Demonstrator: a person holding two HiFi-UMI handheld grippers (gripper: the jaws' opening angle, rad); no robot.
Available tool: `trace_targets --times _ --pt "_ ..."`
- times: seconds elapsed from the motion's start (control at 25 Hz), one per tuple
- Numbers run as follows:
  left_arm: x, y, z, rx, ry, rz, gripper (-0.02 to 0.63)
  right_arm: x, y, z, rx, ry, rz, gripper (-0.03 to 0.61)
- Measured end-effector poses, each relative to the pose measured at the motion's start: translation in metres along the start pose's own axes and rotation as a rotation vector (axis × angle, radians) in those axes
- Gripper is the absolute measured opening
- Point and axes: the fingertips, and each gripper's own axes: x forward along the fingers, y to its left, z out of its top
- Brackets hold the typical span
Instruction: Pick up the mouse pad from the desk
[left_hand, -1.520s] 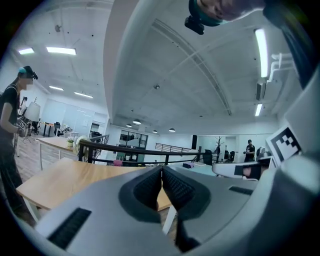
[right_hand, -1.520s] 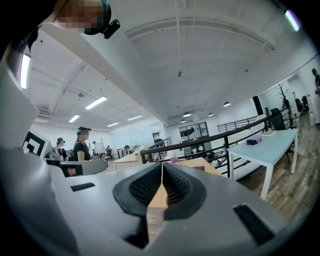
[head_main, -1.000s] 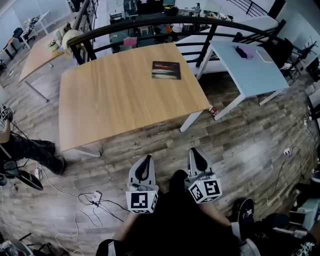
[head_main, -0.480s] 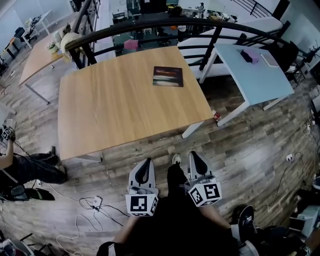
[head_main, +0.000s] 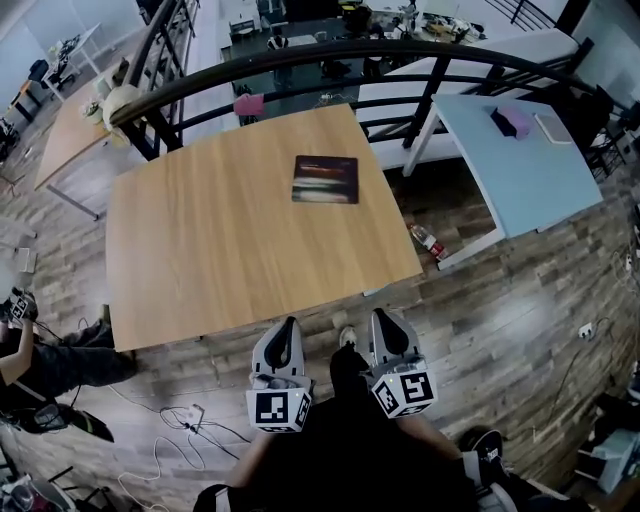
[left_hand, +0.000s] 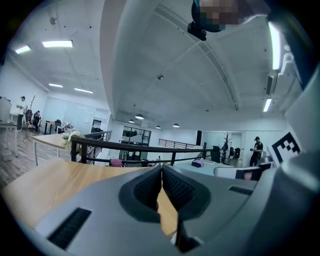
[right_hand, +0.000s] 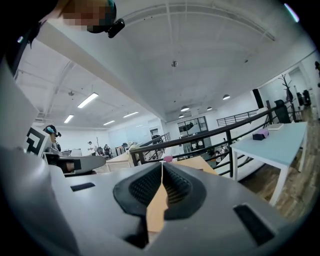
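A dark rectangular mouse pad (head_main: 325, 179) lies flat on the wooden desk (head_main: 220, 250), toward its far right part. My left gripper (head_main: 289, 327) and right gripper (head_main: 383, 318) hover side by side just short of the desk's near edge, both shut and empty. In the left gripper view the left gripper (left_hand: 161, 167) shows its jaws pressed together, with the desk top (left_hand: 45, 175) stretching away behind. The right gripper (right_hand: 162, 165) in its own view is likewise closed, the desk (right_hand: 192, 163) ahead. The pad cannot be made out in either gripper view.
A black curved railing (head_main: 330, 55) runs behind the desk. A pale blue table (head_main: 520, 170) stands at the right with a purple object (head_main: 513, 121) on it. A bottle (head_main: 427, 241) lies on the floor between the tables. Cables (head_main: 180, 420) and a seated person (head_main: 40, 360) are at the left.
Both grippers have come forward toward the desk, whose near edge now lies just ahead of the fingertips. The mouse pad has not moved on the desk. Jaws stay shut.
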Motion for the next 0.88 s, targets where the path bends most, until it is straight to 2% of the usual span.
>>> trace_targets --times 0.2,0.44,0.64,0.88 --pt "0.059 -0.011 0.004 0.01 0.017 0.033 0.024 0.049 -0.047 0.008 0.014 0.03 0.033 0.032" --pt "0.104 -0.019 0.017 0.012 0.027 0.091 0.023 0.092 -0.09 0.017 0.024 0.057 0.071 0.032" --pt "0.12 -0.003 0.024 0.026 0.034 0.145 0.023 0.118 -0.099 0.018 0.034 0.067 0.092 0.032" --pt "0.149 0.028 0.03 0.016 0.027 0.163 0.023 0.152 -0.103 0.025 0.027 0.071 0.079 0.032"
